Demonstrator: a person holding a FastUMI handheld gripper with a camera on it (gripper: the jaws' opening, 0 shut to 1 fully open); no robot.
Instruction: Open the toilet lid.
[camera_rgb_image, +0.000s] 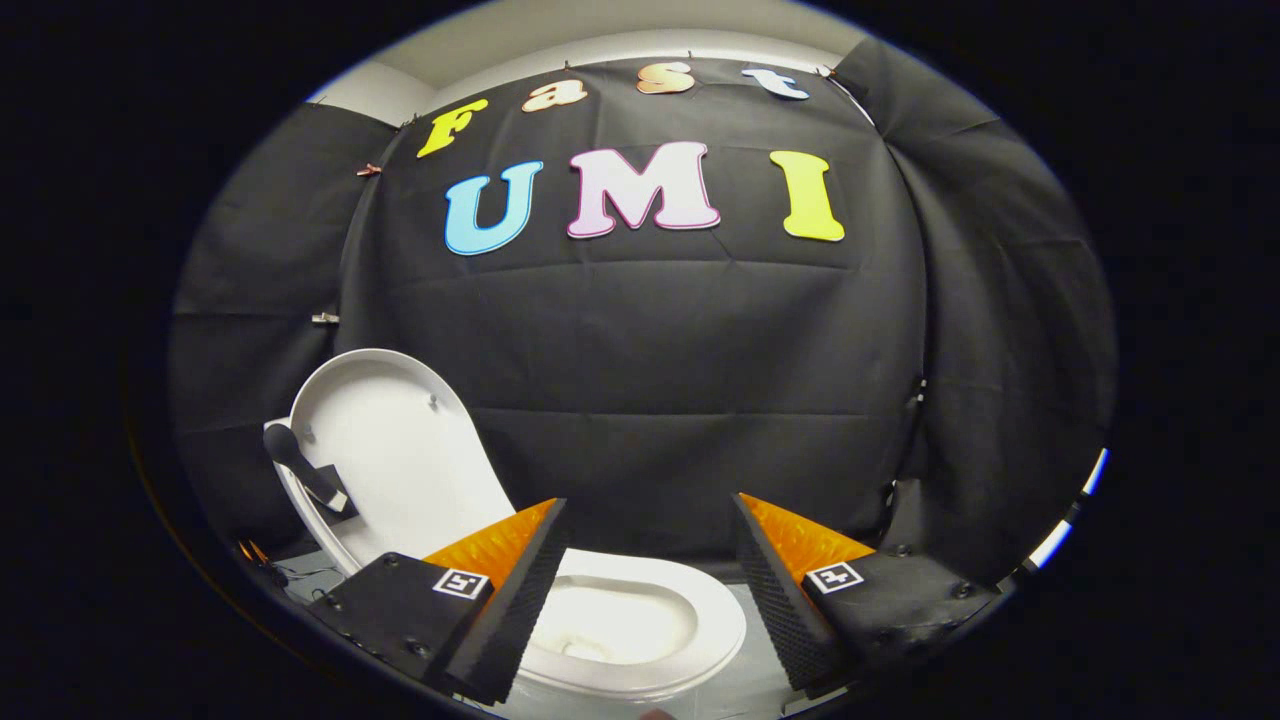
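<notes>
The glossy white oval plastic toilet lid (385, 455) is standing raised while the gripper (650, 540) is hovering open and empty; a stray nudge risks dropping it shut.

Cloth-walled booth (640, 380) with toilet (640, 625)

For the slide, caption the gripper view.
Toilet lid raised upright, bowl exposed; open gripper hovers above the seat, holding nothing.

The gripper (650, 520) points forward, its two fingers (520, 590) spread wide apart with nothing between them, seemingly tilted slightly downward.
</notes>
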